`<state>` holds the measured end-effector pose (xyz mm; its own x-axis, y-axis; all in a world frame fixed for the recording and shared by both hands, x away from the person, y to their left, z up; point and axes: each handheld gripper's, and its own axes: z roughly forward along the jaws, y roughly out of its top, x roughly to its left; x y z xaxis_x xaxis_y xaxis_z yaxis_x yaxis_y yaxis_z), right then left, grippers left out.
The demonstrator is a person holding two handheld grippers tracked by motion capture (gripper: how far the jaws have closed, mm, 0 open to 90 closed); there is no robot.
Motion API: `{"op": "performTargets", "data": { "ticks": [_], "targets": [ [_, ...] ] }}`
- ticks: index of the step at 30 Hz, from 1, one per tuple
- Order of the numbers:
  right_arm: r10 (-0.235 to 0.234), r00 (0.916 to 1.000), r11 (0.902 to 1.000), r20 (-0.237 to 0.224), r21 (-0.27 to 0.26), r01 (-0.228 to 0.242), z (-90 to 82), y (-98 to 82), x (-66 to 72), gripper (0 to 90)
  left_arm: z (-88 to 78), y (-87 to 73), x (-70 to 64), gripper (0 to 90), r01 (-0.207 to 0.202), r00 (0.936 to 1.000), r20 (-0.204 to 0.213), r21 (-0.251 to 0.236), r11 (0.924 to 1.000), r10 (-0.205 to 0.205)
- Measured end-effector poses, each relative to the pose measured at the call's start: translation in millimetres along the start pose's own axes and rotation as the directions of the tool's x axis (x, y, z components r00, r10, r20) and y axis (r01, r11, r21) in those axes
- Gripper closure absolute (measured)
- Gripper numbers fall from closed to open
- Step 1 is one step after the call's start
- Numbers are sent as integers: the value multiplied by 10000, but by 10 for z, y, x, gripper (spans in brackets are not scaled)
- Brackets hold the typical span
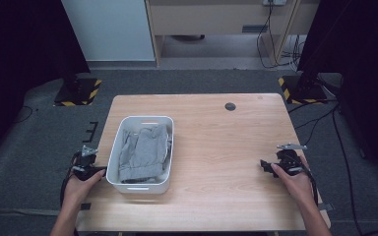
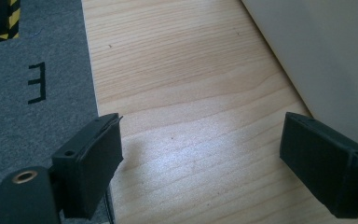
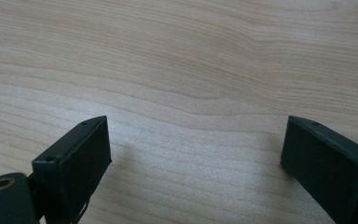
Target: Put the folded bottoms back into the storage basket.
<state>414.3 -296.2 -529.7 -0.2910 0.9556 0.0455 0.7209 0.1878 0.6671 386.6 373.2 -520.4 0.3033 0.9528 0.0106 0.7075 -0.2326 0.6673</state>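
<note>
Clothes [image 1: 142, 150] lie bundled in the white bin [image 1: 163, 184] on the desk [image 1: 216, 147], untouched. Left gripper [image 1: 100, 170] sits just beside the bin, right gripper [image 1: 264, 164] well apart; both spread, empty. Removal not yet begun.

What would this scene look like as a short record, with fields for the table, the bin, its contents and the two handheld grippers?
table: light wooden table with a small dark round spot near its far edge
bin: white rectangular plastic bin, on the table's left part
contents: crumpled grey cloth lying inside the bin
left gripper: black left gripper, jaws open, nothing between them, beside the bin's left wall
right gripper: black right gripper, jaws open, nothing between them, over bare wood, well apart from the bin
</note>
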Motion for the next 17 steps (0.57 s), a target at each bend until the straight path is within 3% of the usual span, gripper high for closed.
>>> {"op": "performTargets", "data": {
  "ticks": [9, 11, 17],
  "targets": [
    [-306, 9990, 9992, 314, -266, 315, 50, -52, 46, 32, 69, -22, -18, 119, -30, 10000, 73, 230, 9997, 29],
    [-313, 9990, 9981, 313, -521, 329, 65, -75, 43, 19, 75, -38, -17, 112, 18, 10000, 47, 91, 10000, -19],
    [-273, 9991, 9982, 337, -523, 291, 65, -76, 47, 18, 88, -75, -21, 105, 116, 9999, -10, -291, 9995, -116]
  ]
}}
